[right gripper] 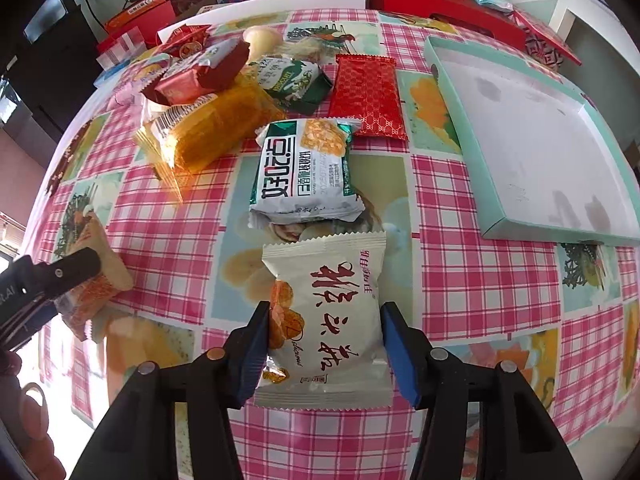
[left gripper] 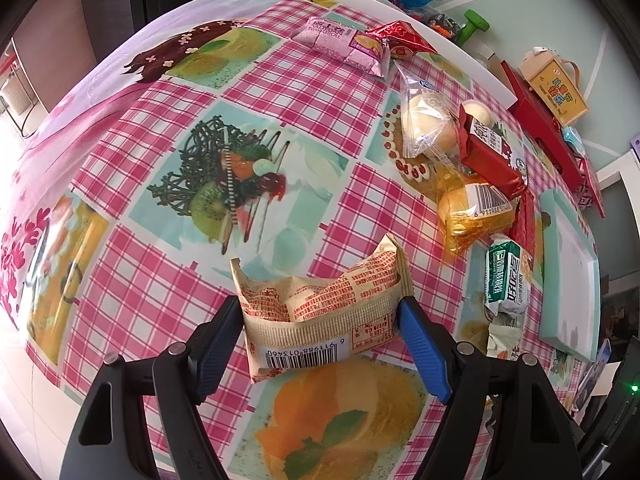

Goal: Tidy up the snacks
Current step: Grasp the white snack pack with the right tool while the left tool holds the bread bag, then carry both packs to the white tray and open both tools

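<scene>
Left wrist view: the left hand-held gripper [left gripper: 320, 322] clamps a beige crinkled snack packet with red print [left gripper: 320, 312] between its blue pads, above the pink checked surface [left gripper: 160, 280].

Right wrist view: the right hand-held gripper [right gripper: 324, 344] pinches a flat white snack pouch with red characters [right gripper: 324, 320], a green-and-white snack pack [right gripper: 306, 172] just ahead.

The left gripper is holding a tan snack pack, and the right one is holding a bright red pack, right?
Not quite. The left gripper does hold the tan snack pack. But the right wrist view shows the right gripper on a white pack with red writing, not a red one. The bright red pack lies further off on the table.
</scene>
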{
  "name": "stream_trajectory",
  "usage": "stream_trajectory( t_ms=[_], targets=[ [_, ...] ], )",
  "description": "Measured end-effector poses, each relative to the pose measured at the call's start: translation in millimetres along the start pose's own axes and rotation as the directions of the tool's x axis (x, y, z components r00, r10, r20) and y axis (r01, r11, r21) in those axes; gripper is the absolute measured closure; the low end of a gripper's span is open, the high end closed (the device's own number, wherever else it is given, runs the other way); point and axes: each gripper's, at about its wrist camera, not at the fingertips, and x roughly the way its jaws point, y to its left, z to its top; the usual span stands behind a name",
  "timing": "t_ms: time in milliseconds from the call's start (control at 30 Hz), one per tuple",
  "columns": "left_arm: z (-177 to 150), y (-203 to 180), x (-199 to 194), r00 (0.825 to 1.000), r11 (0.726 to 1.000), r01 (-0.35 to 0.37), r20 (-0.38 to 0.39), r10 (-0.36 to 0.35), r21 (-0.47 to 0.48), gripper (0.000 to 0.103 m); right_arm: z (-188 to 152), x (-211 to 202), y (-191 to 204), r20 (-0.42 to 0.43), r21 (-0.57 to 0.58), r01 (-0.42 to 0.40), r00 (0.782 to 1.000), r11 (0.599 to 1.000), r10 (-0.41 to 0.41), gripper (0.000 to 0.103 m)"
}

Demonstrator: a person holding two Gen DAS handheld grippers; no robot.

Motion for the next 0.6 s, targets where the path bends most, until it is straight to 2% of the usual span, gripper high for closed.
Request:
stream_trajectory(
  t_ms=[167, 267, 333, 500, 600],
  targets=[
    [0.1, -12.5, -0.6, 1.0, 1.0, 0.004, 0.007, -0.004, 0.012, 0.024, 0.3, -8.4, -10.0, 0.014, 0.026, -0.049, 0.999, 0.998, 0.048, 0.048],
    [0.7, -20.2, -1.8, 1.0, 1.0, 0.01, 0.012, -0.01, 0.025, 0.024, 2.0, -28.2, -21.3, 0.032, 0.037, -0.075, 0.997, 0.996, 0.074, 0.048],
    [3.9, -27.2, 0.1, 1.0, 1.0, 0.01, 0.01, -0.01, 0.023, 0.031, 4.8, -39.3, -24.9, 0.051, 0.039, -0.099, 0.994, 0.994, 0.097, 0.048],
    [9.0, -36.4, 1.8, 1.0, 0.999, 0.004, 0.006, -0.005, 0.036, 0.031, 14.8, -71.8, -32.6, 0.132, 0.031, -0.137, 0.982, 0.99, 0.132, 0.048],
    [11.6, -41.0, 8.0, 1.0, 1.0, -0.002, 0.004, 0.002, 0.022, 0.031, 18.2, -76.3, -35.8, 0.15, 0.027, -0.132, 0.981, 0.991, 0.126, 0.048]
  ],
)
